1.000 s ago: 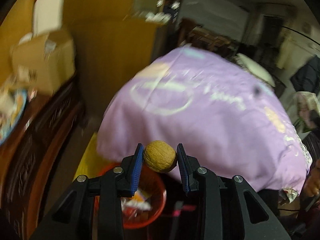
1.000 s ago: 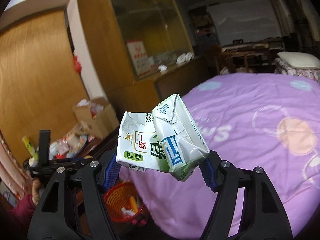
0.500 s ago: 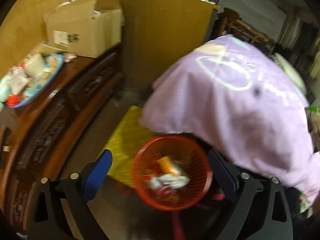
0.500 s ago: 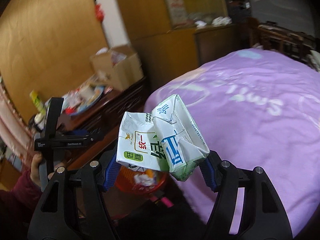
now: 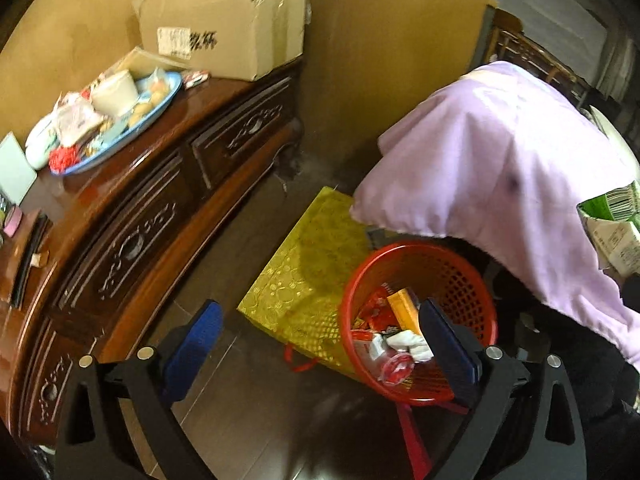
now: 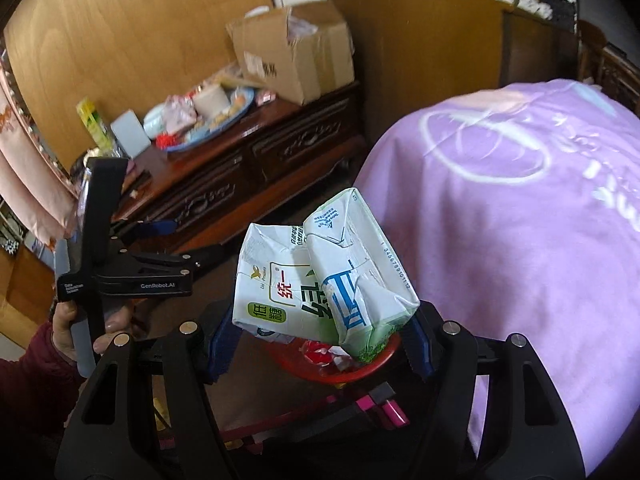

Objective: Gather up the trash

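A red mesh basket (image 5: 460, 276) stands on the dark floor, with wrappers and a crumpled tissue inside. My left gripper (image 5: 320, 344) hangs above its near left side, wide open, nothing between the blue pads. My right gripper (image 6: 316, 344) is shut on two crushed white-and-green drink cartons (image 6: 320, 280), held up above the basket (image 6: 360, 372), whose rim shows just below them. The cartons (image 5: 616, 224) also peek in at the right edge of the left wrist view. In the right wrist view a hand holds the left gripper (image 6: 188, 240) at the left.
A carved dark wooden sideboard (image 5: 132, 240) runs along the left, bearing a cardboard box (image 5: 224, 28) and a blue tray (image 5: 108, 120) of snacks. A yellow bag (image 5: 308, 276) lies on the floor beside the basket. The purple-covered bed (image 5: 500, 168) overhangs on the right.
The left jaws have opened wide and the walnut they held is gone from them. Both grippers have swung down towards the basket; the cartons stay clamped in the right one.
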Demonstrator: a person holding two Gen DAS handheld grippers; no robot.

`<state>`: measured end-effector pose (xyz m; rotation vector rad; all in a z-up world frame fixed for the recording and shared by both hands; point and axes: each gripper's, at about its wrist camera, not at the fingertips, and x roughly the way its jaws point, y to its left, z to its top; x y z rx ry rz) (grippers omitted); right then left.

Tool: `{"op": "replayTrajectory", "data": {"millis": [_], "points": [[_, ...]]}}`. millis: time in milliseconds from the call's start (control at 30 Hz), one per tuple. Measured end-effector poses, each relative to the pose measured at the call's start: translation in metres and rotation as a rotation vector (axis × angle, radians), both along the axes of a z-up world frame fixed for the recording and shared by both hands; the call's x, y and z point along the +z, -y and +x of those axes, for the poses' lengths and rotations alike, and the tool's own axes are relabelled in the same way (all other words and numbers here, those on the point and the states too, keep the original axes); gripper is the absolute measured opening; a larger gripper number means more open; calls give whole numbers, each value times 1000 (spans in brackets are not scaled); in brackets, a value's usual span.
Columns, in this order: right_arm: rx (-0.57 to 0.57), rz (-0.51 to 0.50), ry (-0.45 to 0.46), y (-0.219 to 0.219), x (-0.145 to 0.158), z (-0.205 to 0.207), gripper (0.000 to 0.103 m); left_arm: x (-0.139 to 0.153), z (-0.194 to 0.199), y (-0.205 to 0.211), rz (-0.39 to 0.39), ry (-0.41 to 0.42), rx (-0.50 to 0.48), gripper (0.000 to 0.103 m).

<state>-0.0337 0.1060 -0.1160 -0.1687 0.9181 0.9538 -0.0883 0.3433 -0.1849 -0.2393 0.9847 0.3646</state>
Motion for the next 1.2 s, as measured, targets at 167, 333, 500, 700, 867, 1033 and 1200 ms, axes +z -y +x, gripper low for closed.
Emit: {"op": "replayTrajectory", "data": {"millis": [167, 333, 500, 700, 867, 1033, 1200], "points": [[23, -60, 7, -28, -21, 11, 74, -21, 1, -14, -27, -32, 31, 97], [-12, -94, -29, -34, -38, 21, 80, -26, 2, -14, -8, -49, 24, 97], [-58, -71, -30, -17, -33, 19, 80, -13, -1, -6, 28, -26, 0, 97], [-106, -90, -24, 1, -23, 5, 81, 11, -10, 18, 109, -23, -52, 97], [-146, -46, -21, 25, -7, -7, 89, 26, -23, 39, 145, -32, -82, 97], [-155, -25, -15, 41, -1, -24, 89, 39, -28, 55, 177, -1, -93, 97], [-170, -47, -6, 47, -3, -35, 89, 47, -22, 71, 195, 31, -112, 97]]}}
